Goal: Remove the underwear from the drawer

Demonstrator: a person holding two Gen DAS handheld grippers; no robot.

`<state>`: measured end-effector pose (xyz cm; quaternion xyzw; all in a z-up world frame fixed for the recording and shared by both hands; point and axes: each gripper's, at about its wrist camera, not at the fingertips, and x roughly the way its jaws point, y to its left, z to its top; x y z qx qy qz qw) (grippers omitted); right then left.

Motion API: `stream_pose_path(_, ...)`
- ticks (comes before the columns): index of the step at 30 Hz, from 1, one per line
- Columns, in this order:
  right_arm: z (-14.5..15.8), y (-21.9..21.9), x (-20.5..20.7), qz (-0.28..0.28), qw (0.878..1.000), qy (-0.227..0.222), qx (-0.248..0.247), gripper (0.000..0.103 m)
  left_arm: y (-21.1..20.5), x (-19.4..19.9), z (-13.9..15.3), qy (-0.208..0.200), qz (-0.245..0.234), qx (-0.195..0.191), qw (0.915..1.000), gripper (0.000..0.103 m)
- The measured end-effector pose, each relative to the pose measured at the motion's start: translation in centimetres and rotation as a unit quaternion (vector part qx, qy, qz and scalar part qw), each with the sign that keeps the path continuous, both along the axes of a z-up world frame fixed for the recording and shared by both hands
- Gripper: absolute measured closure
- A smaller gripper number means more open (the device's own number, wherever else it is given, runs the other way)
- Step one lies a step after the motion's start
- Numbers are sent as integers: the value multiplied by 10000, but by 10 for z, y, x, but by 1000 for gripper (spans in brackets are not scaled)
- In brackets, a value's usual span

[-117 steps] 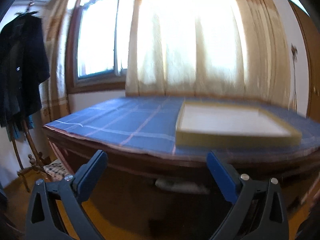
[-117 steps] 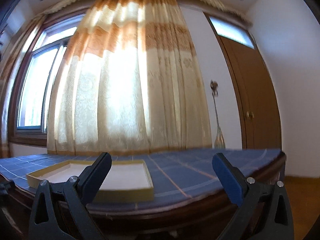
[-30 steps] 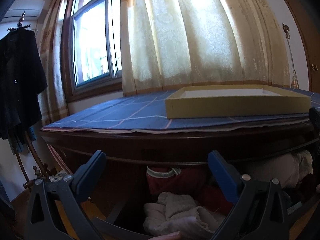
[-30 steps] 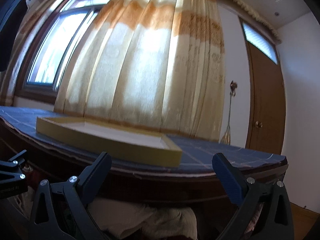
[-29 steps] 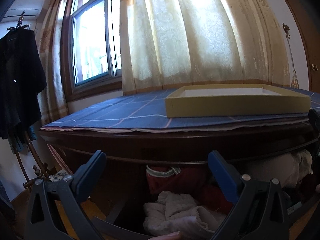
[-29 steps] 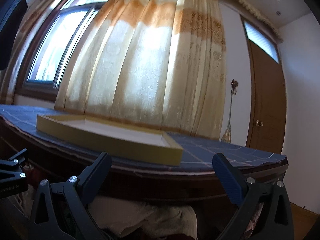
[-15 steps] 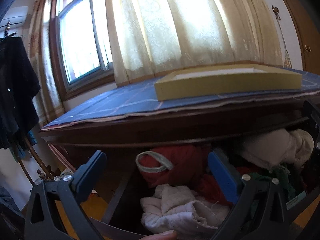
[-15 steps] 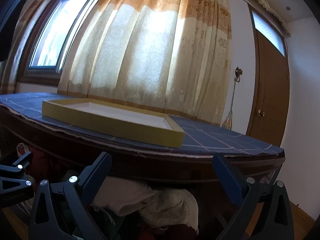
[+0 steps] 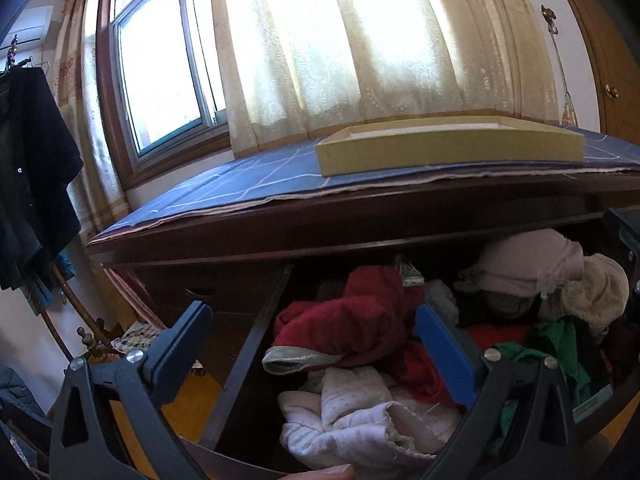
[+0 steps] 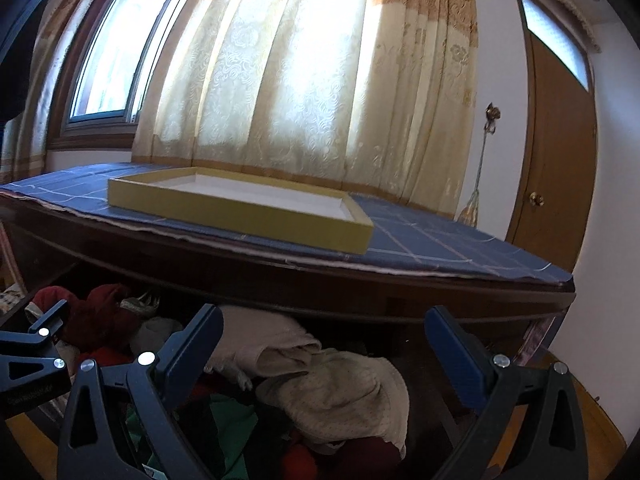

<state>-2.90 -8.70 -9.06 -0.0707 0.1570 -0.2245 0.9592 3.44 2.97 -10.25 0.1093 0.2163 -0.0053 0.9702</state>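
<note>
Dark wooden drawer [image 9: 256, 332] now pulled open versus a moment ago, exposing heaped red, white and green cloth underwear [image 9: 352, 328] inside; left claw [image 9: 316, 340] and right claw [image 10: 322, 336] both released, empty, poised above for picking.

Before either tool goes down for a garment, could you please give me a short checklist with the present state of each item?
1. Drawer open enough to reach in: ok, the clothes lie exposed.
2. Left tool open and empty: ok, it hangs over the red garment and the white garment.
3. Right tool open and empty: ok, above the cream garment.
4. Which piece is underwear: cannot tell, the pile is tangled.
5. Tools apart from each other: ok, the left one shows only at the edge of the right wrist view.
6. Yellow tray on the top ready to take a garment: ok, nothing shows inside it.
</note>
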Motion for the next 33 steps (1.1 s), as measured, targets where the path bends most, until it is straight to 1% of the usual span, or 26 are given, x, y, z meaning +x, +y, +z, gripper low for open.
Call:
stream_pose_path(7, -1, 1, -18, 353, 9987, 253, 261, 1, 4, -19, -1, 38, -21, 176, 9998, 0)
stream_pose_path(11, -1, -1, -26, 571, 9966, 406, 438, 1, 9, -32, 0, 108, -117, 47, 9999, 0)
stream_pose_path(13, -1, 0, -27, 695, 9954, 432, 491, 1, 7, -34, 0, 85, -111, 134, 9998, 0)
stream_pose_path(15, -2, 3, -26, 686, 9956, 492, 409, 1, 4, -32, -1, 90, -119, 274, 9995, 0)
stream_pose_path(20, -4, 3, -25, 696, 9955, 493, 416, 1, 4, -30, -4, 101, -126, 257, 9995, 0)
stream_pose_path(23, -3, -1, -25, 763, 9946, 495, 494, 1, 2, -30, -6, 64, -161, 371, 9992, 0)
stream_pose_path(26, -3, -6, -26, 791, 9939, 431, 642, 1, 0, -29, -6, 152, -178, 439, 9988, 0)
stream_pose_path(28, -3, -7, -26, 807, 9933, 421, 715, 1, 1, -27, -4, 275, -184, 381, 9987, 0)
stream_pose_path(33, -2, -8, -25, 844, 9928, 450, 726, 1, 8, -23, 3, 572, -129, 74, 9983, 0)
